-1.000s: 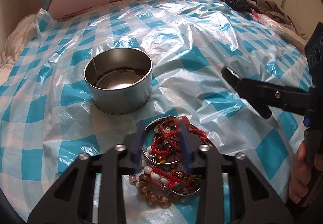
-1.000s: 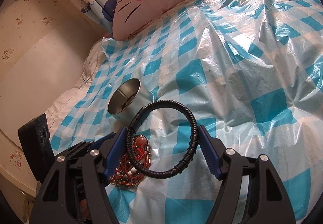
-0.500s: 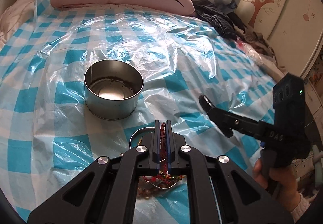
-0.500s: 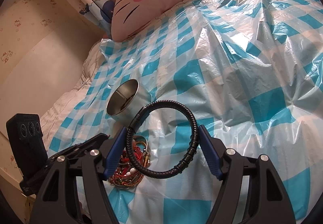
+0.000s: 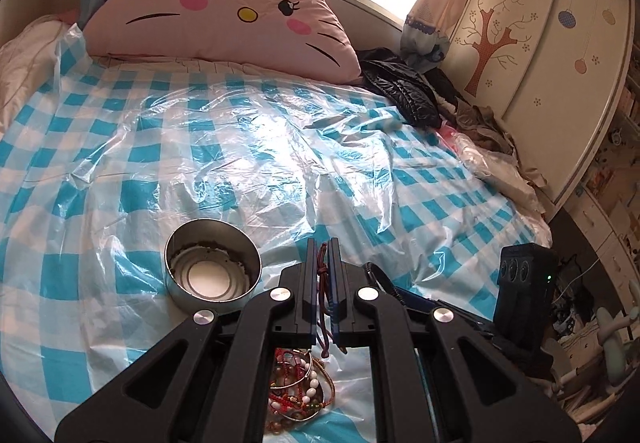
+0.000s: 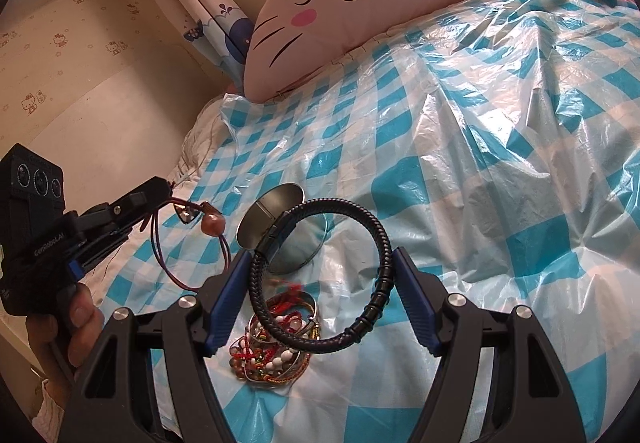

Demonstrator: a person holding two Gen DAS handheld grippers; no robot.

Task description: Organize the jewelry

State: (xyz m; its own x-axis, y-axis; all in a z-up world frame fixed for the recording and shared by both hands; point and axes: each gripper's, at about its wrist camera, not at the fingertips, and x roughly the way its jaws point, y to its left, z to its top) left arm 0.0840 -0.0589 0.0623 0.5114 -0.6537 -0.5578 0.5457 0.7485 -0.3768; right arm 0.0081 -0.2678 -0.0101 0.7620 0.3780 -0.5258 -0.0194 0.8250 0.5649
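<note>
Now I'm lifting a cord bracelet [image 6: 192, 239] clamped in the left gripper [image 5: 322, 283], lower centre; right gripper [image 6: 320, 295] clamps a braided bangle [image 6: 324, 275]; dangling cord could snag the pile [image 5: 298, 383].

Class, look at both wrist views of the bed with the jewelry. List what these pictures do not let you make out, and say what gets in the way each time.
- Jewelry pile, left wrist view: its sides hidden behind the left gripper.
- Cord necklace, left wrist view: only a strand shows between the shut jaws; its bead is out of sight.
- Metal tin, right wrist view: partly covered by the black braided bracelet.
- Hand, right wrist view: cut off by the frame edge.
</note>
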